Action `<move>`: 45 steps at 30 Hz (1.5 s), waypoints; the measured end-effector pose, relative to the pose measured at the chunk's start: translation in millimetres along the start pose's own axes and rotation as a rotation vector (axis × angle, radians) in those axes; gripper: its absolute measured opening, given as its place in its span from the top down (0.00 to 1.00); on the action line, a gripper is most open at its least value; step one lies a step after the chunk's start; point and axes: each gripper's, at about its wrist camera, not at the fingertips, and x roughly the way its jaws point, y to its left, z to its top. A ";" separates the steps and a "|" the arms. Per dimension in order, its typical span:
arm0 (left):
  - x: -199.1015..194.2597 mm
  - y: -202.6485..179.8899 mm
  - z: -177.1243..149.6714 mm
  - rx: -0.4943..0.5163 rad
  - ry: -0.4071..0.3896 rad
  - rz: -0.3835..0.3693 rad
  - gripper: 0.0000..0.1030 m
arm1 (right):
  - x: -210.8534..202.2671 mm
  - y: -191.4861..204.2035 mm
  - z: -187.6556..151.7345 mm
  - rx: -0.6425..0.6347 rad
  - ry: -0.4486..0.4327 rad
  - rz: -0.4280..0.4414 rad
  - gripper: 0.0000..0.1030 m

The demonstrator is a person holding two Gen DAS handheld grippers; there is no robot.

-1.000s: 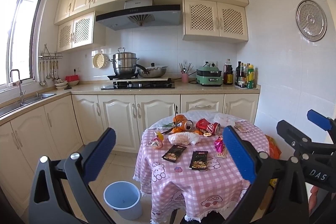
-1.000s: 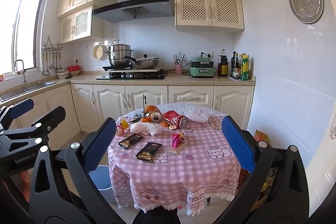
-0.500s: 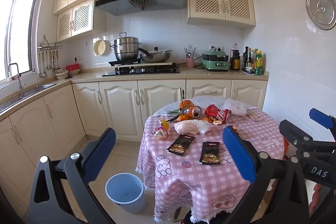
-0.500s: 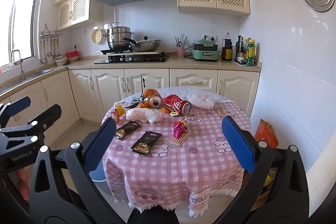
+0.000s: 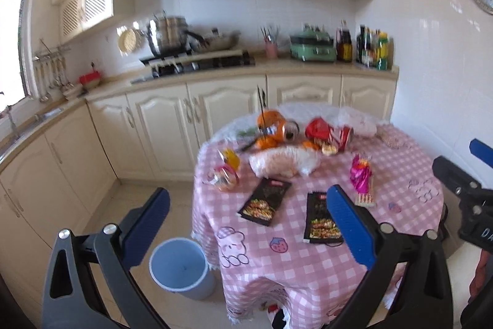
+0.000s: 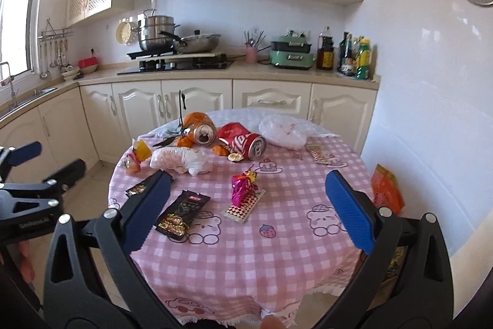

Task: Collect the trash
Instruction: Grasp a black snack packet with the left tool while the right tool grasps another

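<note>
Both grippers hang released and empty short of the table point(image 6: 277, 252): the left gripper point(image 5: 246, 224) above the floor by a blue bin point(image 5: 180, 267), the right gripper point(image 6: 246, 205) over the pink checked cloth. Two black snack packets point(image 6: 183, 213) lie nearest, their print too small to read. Beyond are a magenta wrapper point(image 6: 242, 188), a white bag point(image 6: 180, 159), an orange can point(image 6: 200, 131) and a red can point(image 6: 246, 144) with white script, seemingly Coca-Cola.

Glossy foil wrappers point(image 6: 181, 210) and metal cans point(image 6: 255, 145) lie on matt checked cloth point(image 6: 277, 236)
</note>
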 end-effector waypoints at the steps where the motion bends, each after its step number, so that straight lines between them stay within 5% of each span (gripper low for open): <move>1: 11.9 -0.2 -0.7 0.003 0.031 -0.008 0.04 | 8.2 -3.4 -0.7 0.001 0.014 0.005 0.04; 13: 97.0 9.8 -14.0 -0.019 0.285 -0.099 0.04 | 67.4 -26.7 -19.3 -0.011 0.137 -0.005 0.05; 22: 129.6 -2.9 -6.5 0.091 0.343 -0.075 0.04 | 92.9 -35.1 -22.6 -0.019 0.191 0.014 0.05; 28: 164.7 -7.8 -2.1 0.209 0.436 -0.105 0.33 | 106.4 -36.7 -22.8 -0.019 0.235 0.024 0.13; 36: 201.2 -17.1 -1.4 0.257 0.523 -0.196 0.35 | 114.3 -12.1 -25.7 -0.009 0.284 0.076 0.17; 45: 203.3 -13.5 -0.5 0.208 0.528 -0.257 0.56 | 122.7 23.1 -24.6 -0.016 0.324 0.096 0.17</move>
